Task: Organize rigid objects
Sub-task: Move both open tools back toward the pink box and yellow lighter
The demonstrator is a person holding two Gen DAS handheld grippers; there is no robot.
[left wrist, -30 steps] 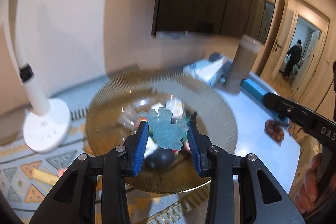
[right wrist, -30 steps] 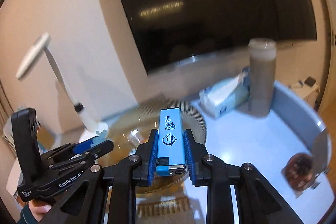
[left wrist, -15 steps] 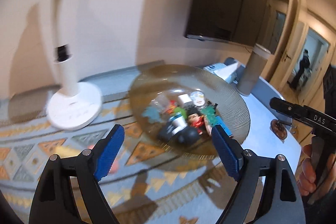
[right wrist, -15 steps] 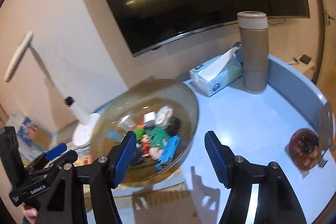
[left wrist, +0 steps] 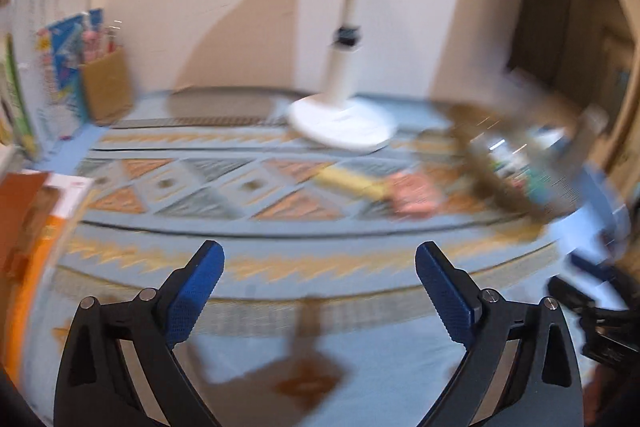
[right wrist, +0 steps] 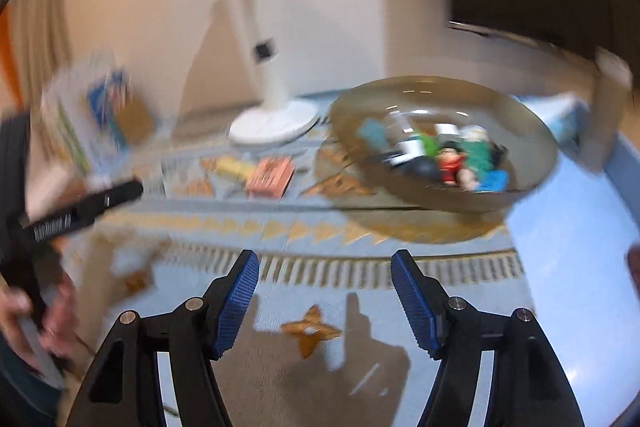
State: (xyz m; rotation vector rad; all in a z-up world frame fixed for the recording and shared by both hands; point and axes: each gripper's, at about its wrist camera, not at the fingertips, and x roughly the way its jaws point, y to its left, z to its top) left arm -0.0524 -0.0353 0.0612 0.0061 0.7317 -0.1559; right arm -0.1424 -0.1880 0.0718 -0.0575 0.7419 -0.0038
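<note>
One bowl of toys, one lamp, two blocks on the mat. Left gripper opening, right gripper apart, both empty.

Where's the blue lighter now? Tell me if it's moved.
Yes. It has left the right gripper and lies in the bowl, at its near right: lighter.

Count on the counter: one glass bowl, one white lamp, one patterned mat. Loose on the mat, left of the bowl: one yellow block and one pink box, two items in total. One brown pen holder at the far left. Inside the bowl: a pile of small toys, too blurred for an exact count. Tongs: two pairs, left tongs and right tongs.
</note>
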